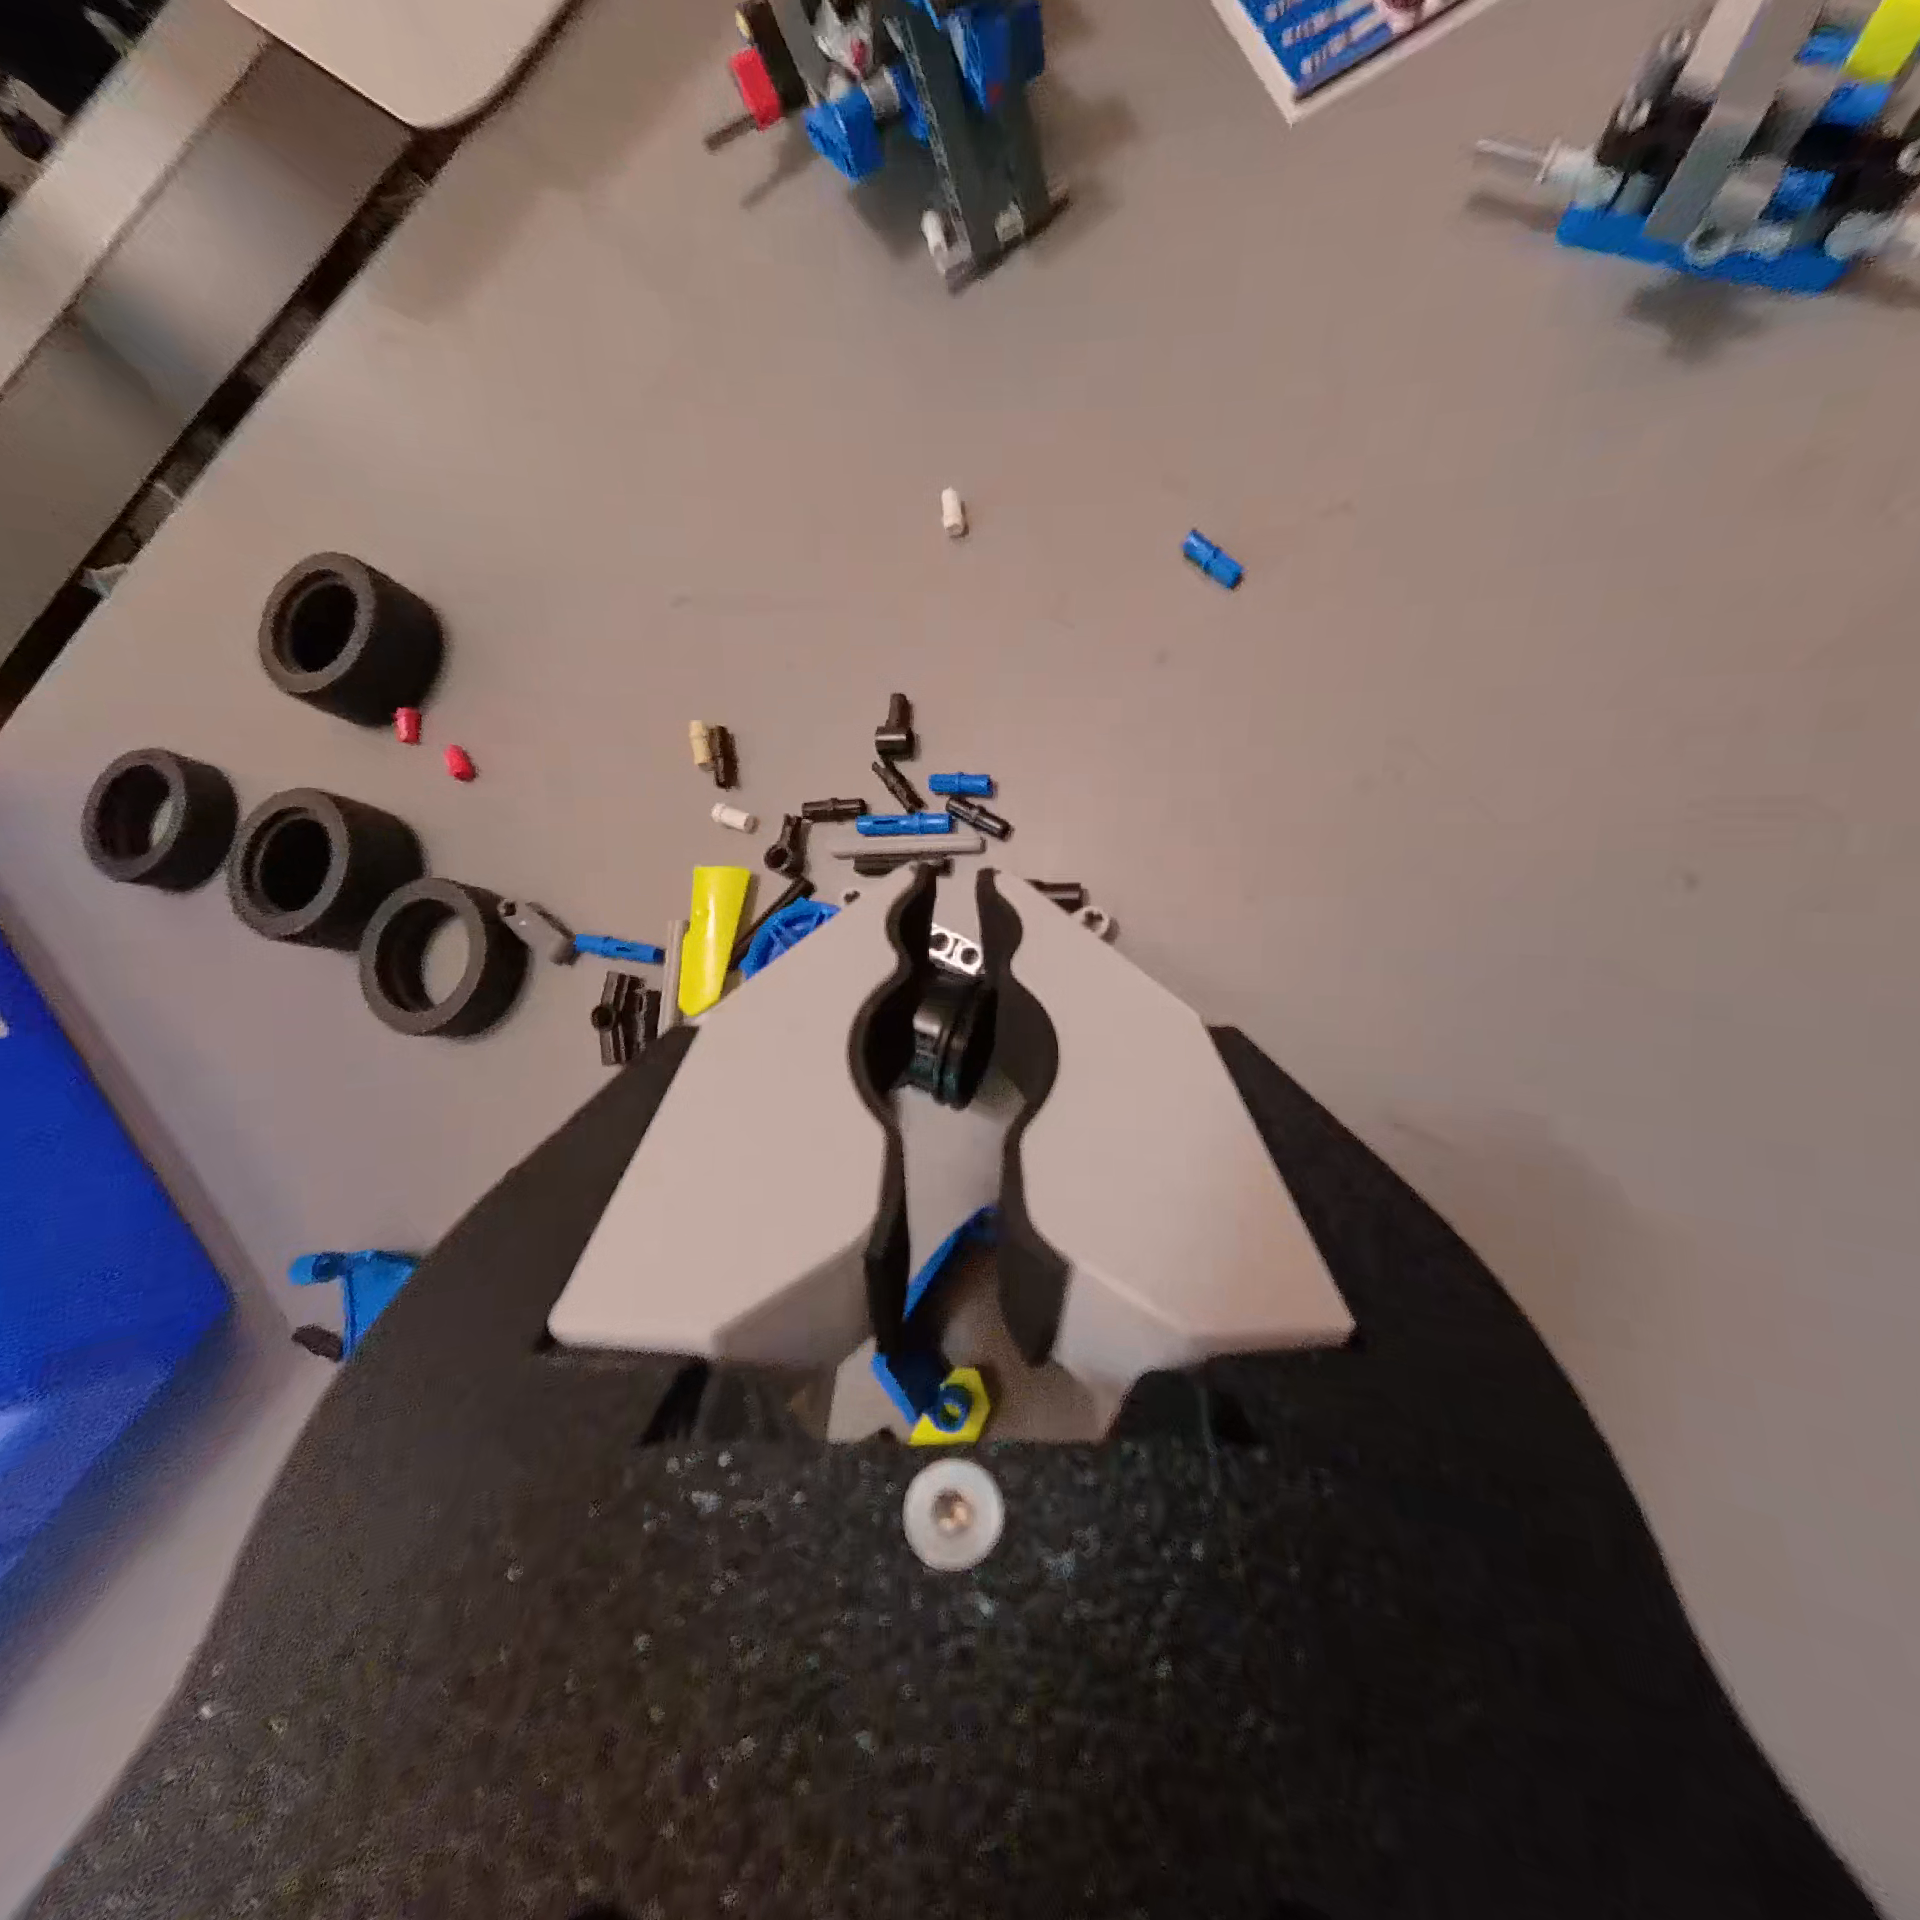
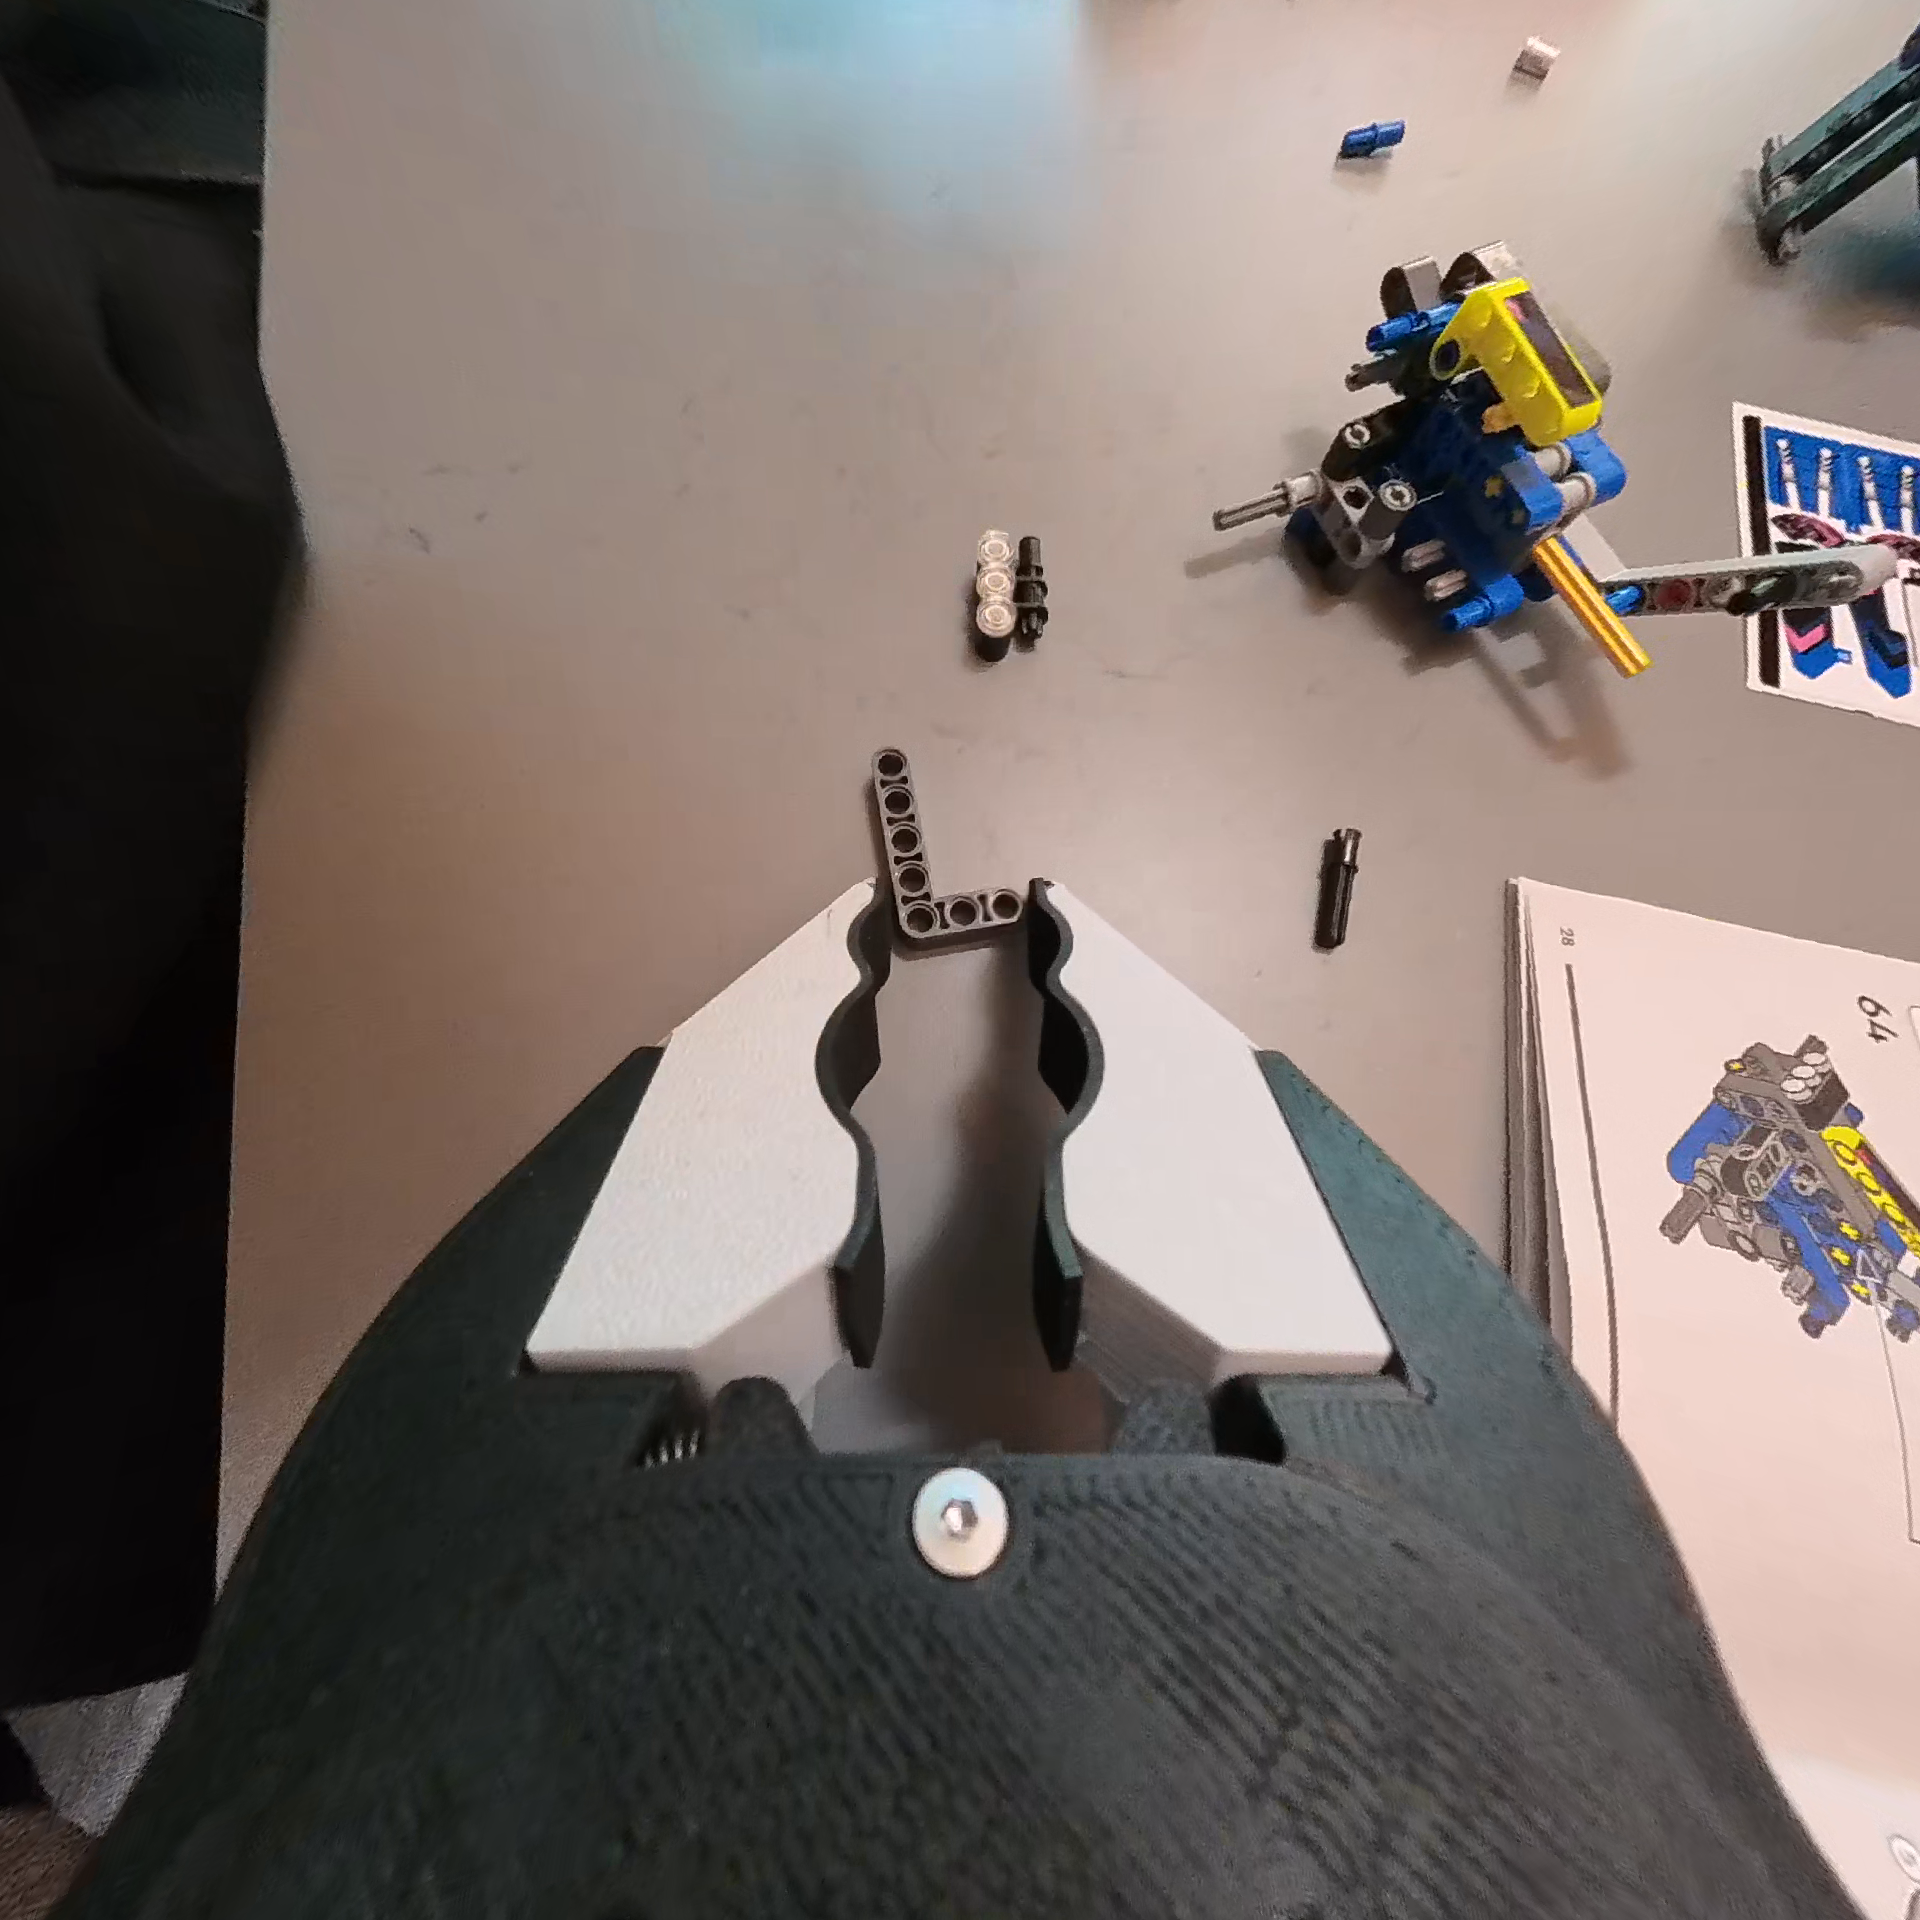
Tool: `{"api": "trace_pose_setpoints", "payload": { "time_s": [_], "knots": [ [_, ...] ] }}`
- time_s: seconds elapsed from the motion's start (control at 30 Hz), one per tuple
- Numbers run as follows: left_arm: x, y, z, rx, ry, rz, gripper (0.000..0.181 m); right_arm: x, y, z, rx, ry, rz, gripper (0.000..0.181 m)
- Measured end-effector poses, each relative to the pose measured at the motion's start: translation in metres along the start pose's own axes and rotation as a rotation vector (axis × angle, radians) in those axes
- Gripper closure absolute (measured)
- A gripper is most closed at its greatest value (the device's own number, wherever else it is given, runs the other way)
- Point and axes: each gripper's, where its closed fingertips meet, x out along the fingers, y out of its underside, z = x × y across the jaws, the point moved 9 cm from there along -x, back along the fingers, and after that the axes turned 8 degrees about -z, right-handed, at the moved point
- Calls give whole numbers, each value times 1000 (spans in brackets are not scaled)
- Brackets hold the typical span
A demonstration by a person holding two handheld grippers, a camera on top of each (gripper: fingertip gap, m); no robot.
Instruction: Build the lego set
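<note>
My left gripper hangs over a pile of loose pins on the grey table. Its jaws are almost together on a small light-grey two-hole piece. A black round hub shows in the gap behind that piece. My right gripper is closed on the short arm of a dark-grey L-shaped beam, whose long arm points away from me. A blue, grey and yellow sub-build stands at the far right. It also shows in the left wrist view, next to a second blue and grey build.
Several black tyres lie at the left, with a yellow panel and a blue box near them. The open instruction booklet, a sticker sheet, a black pin and a clear stud stack lie around the right gripper. A person's dark clothing fills the left edge. My hands' fingertips stand some 30 cm from each other. The left gripper is farther from the black pin, some 30 cm, than the right, some 6 cm.
</note>
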Motion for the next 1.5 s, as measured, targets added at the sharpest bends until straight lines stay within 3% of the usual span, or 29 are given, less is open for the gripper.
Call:
{"api": "trace_pose_setpoints", "payload": {
  "time_s": [0.23, 0.7, 1.03, 1.3, 1.5],
  "knots": [
    [25, 3, 13, 2, 48, 82, 175, -1, 0, 2, -20, 46, -4, 151],
    [33, 0, 8, 20, 151, 83, 175, -5, 2, 2, -23, 59, -7, 138],
    [46, 0, 2, -25, 24, 212, 177, -9, 5, -2, -3, 94, -4, 136],
    [48, -11, -3, -18, 34, 205, 172, -13, 7, -1, -6, 103, -5, 136],
    [58, -11, -1, -30, -15, 275, 177, -16, 8, 0, -22, 112, -7, 136]
  ]
}}
